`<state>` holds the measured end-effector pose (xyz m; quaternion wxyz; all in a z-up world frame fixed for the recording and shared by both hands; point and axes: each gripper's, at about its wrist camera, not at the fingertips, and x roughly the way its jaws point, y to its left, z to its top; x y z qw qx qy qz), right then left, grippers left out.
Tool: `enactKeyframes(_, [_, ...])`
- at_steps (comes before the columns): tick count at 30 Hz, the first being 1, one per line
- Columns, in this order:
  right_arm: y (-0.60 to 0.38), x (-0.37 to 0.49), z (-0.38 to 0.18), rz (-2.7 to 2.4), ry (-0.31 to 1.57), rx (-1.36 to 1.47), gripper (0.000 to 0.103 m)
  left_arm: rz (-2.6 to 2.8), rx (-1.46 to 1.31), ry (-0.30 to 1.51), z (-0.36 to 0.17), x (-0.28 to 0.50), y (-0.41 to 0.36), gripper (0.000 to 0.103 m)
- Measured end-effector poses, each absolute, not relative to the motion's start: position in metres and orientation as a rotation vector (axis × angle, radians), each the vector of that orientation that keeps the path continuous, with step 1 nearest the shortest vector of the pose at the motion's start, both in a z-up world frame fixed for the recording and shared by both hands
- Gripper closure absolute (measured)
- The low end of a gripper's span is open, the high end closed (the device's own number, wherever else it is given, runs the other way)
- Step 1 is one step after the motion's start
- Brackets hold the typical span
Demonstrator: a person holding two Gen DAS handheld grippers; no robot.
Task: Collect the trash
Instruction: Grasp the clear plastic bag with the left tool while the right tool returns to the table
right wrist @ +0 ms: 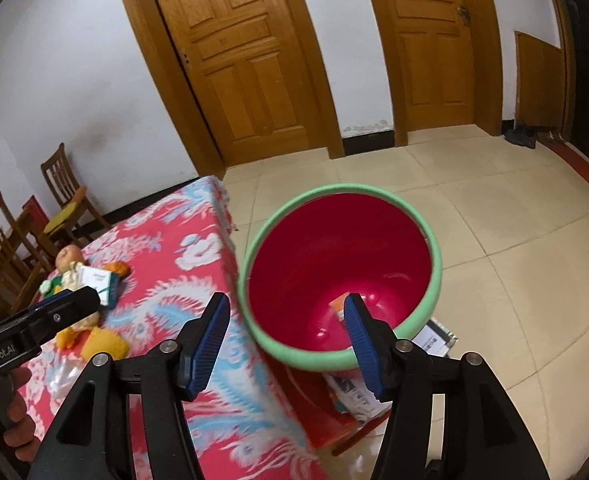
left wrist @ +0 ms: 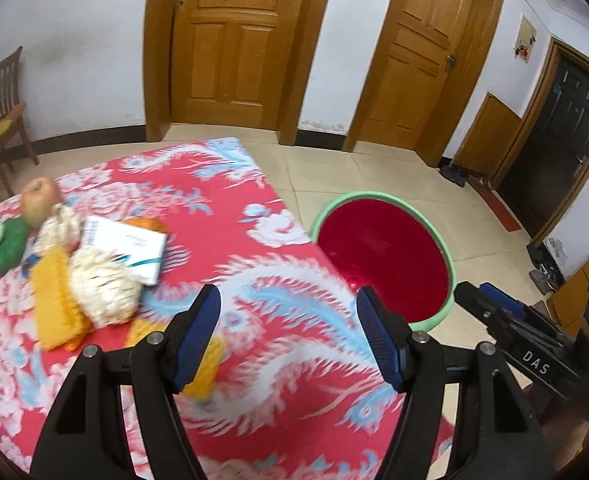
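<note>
A red bin with a green rim (left wrist: 382,252) stands on the floor by the table's right edge; in the right wrist view (right wrist: 334,276) a small orange and white piece (right wrist: 337,305) lies at its bottom. My left gripper (left wrist: 288,336) is open and empty above the red flowered tablecloth (left wrist: 254,248). My right gripper (right wrist: 286,344) is open and empty, over the bin's near rim. On the table's left lie an apple (left wrist: 40,200), a white box (left wrist: 128,248), cream crumpled balls (left wrist: 104,286), yellow peels (left wrist: 56,306) and a green item (left wrist: 8,246).
Two wooden doors (left wrist: 230,40) stand in the back wall. Wooden chairs (right wrist: 66,196) stand left of the table. Papers (right wrist: 434,340) lie on the floor behind the bin. Shoes (left wrist: 454,174) sit by a dark doorway at the right.
</note>
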<state>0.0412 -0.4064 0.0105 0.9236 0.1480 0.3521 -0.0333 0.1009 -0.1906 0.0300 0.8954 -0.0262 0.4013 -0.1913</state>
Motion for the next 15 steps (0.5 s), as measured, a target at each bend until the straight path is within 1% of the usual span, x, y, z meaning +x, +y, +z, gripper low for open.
enactKeyframes(8, [-0.372, 0.030, 0.024, -0.031, 0.711, 0.285, 0.041, -0.311, -0.055, 0.821, 0.036, 0.085, -0.133, 0.033])
enactKeyframes(15, [-0.343, 0.027, 0.026, -0.001, 0.717, 0.269, 0.040, -0.246, -0.064, 0.850, 0.025, 0.077, -0.091, 0.033])
